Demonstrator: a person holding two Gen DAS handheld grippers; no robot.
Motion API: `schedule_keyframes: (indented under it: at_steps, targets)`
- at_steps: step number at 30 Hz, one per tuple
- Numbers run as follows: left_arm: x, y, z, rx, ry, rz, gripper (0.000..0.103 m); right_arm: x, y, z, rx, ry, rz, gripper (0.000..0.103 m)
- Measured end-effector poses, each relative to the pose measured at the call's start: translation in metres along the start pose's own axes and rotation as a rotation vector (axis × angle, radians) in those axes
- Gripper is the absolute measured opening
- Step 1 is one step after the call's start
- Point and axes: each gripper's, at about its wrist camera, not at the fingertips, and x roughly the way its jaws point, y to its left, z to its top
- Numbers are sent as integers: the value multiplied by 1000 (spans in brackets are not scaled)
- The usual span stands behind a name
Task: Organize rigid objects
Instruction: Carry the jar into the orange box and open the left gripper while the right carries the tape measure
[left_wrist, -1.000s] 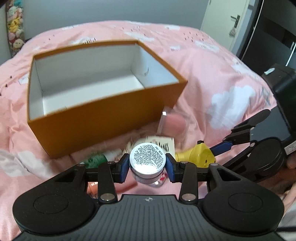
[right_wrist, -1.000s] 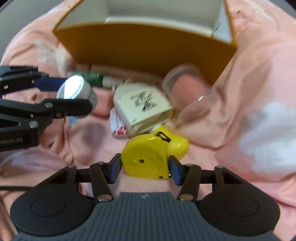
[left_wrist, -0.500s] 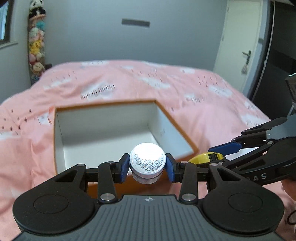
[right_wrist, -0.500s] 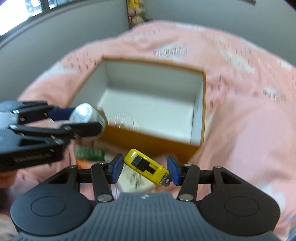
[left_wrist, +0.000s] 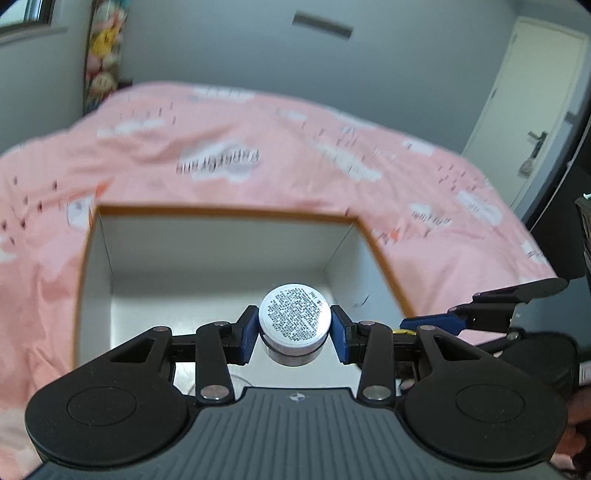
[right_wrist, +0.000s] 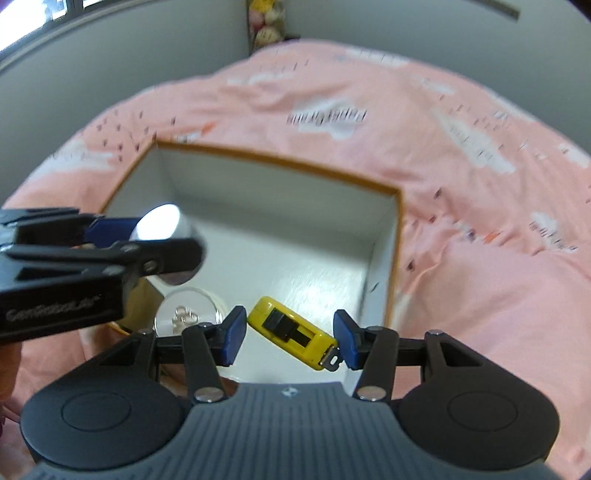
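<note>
My left gripper (left_wrist: 294, 334) is shut on a small round silver jar (left_wrist: 294, 317) with a printed label on its lid. It hangs over the white inside of an open orange box (left_wrist: 221, 212). In the right wrist view my right gripper (right_wrist: 290, 334) is shut on a yellow tape measure (right_wrist: 291, 332), held slantwise between the blue pads above the box (right_wrist: 277, 158) floor near its right wall. The left gripper (right_wrist: 162, 236) with the jar (right_wrist: 166, 225) shows at the left, over the box's near-left part.
The box rests on a pink cloud-print bedspread (left_wrist: 258, 147). A clear round dish (right_wrist: 184, 314) lies by the box's near-left corner; I cannot tell whether it is inside. Plush toys (left_wrist: 103, 44) hang in the far corner. A door (left_wrist: 535, 110) stands at the right.
Both grippers have risen from the pile in front of the box and moved over its open top. The tape measure came up off the bedspread; the jar stayed gripped.
</note>
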Motion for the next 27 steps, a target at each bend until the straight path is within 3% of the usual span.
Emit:
schedule_keyframes:
  at_steps: [13, 18, 27]
  targets:
    - [64, 18, -13, -37, 221, 62, 46, 87, 2, 5, 3, 262, 100, 51]
    - [71, 26, -16, -48, 270, 102, 46, 102, 5, 4, 13, 307, 118, 51]
    - [69, 32, -17, -43, 275, 132, 47, 112, 7, 3, 24, 327, 117, 52]
